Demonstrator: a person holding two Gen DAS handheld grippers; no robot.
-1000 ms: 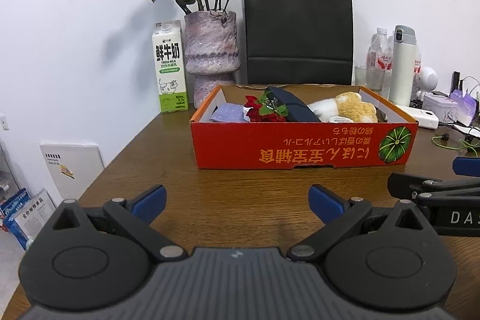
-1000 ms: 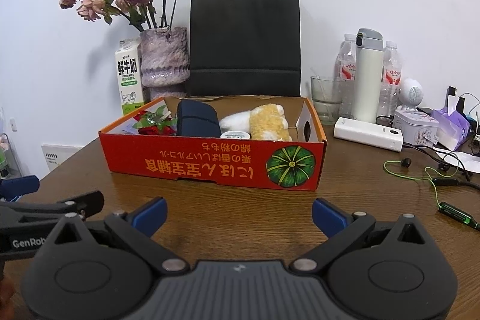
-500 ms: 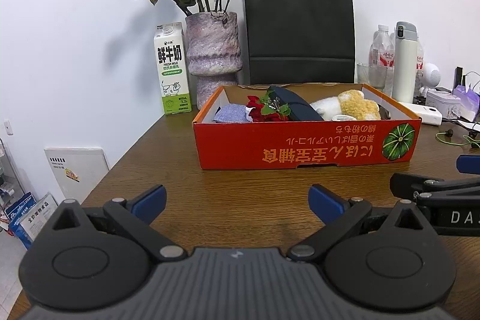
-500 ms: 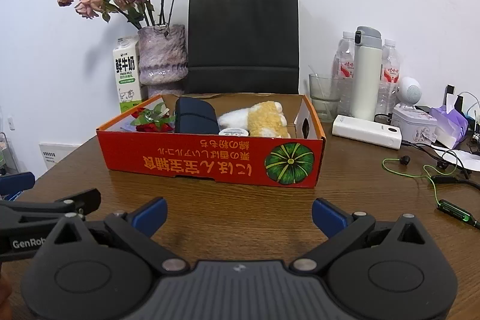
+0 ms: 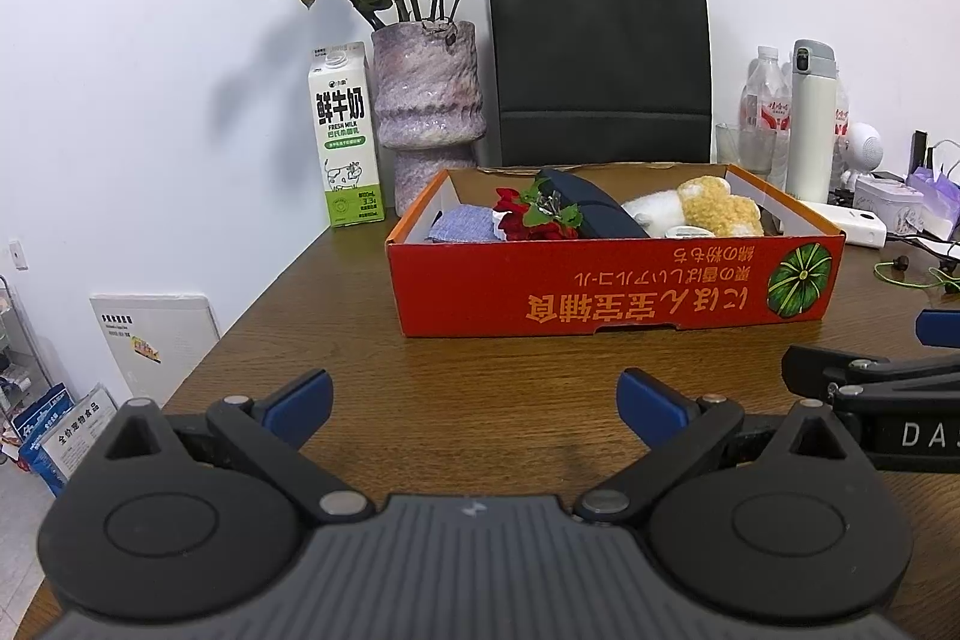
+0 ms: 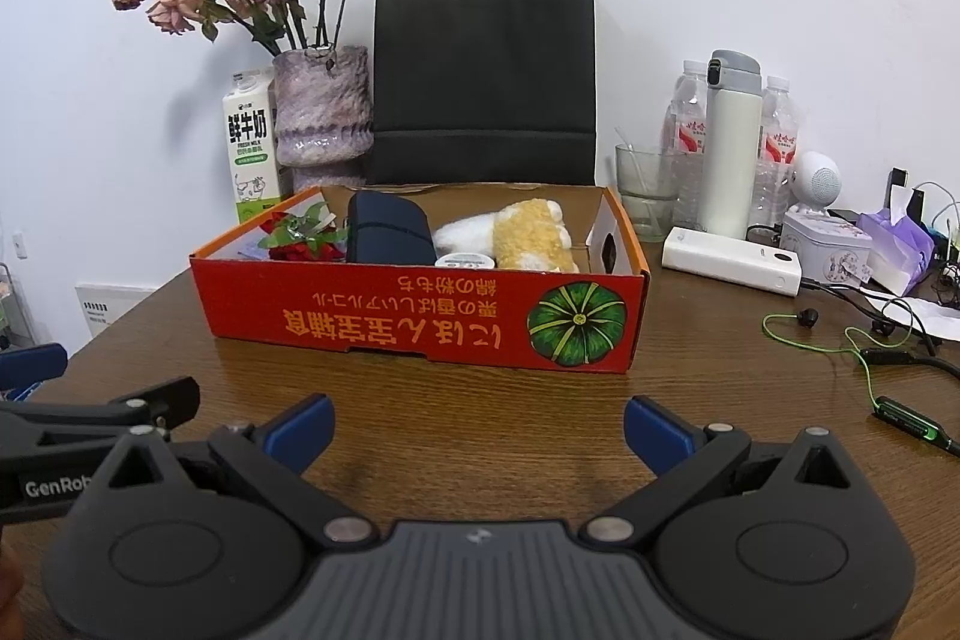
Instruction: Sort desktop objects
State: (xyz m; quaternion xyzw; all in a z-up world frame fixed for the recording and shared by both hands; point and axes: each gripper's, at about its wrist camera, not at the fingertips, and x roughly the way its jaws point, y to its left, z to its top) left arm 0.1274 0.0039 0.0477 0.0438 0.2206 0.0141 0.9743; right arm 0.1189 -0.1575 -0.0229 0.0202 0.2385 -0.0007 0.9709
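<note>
Right now the red cardboard box (image 5: 612, 280) sits straight ahead of both grippers on the wooden table (image 5: 468, 388), already holding a dark blue pouch (image 6: 390, 229), a red flower sprig (image 6: 300, 238), a blue cloth (image 5: 465, 225), a small white round tub (image 6: 465, 261) and a fluffy yellow-and-white plush (image 6: 528, 235). The left gripper (image 5: 474, 400) hovers low over bare wood with its fingers wide apart and nothing between them; the right gripper (image 6: 477, 421) is spread the same way, just beside it.

If I judge it rightly, the step in hand is picking the next loose item. Those lie off to the right gripper's right: a white power bank (image 6: 732, 261) and a green earphone cable (image 6: 852, 358). The power bank looks the easier grab; approach it across its narrow side, square on. The cable is thin and tangled, so pinch a bunched part and lift slowly. Mind the glass (image 6: 642, 190) and bottles behind.
</note>
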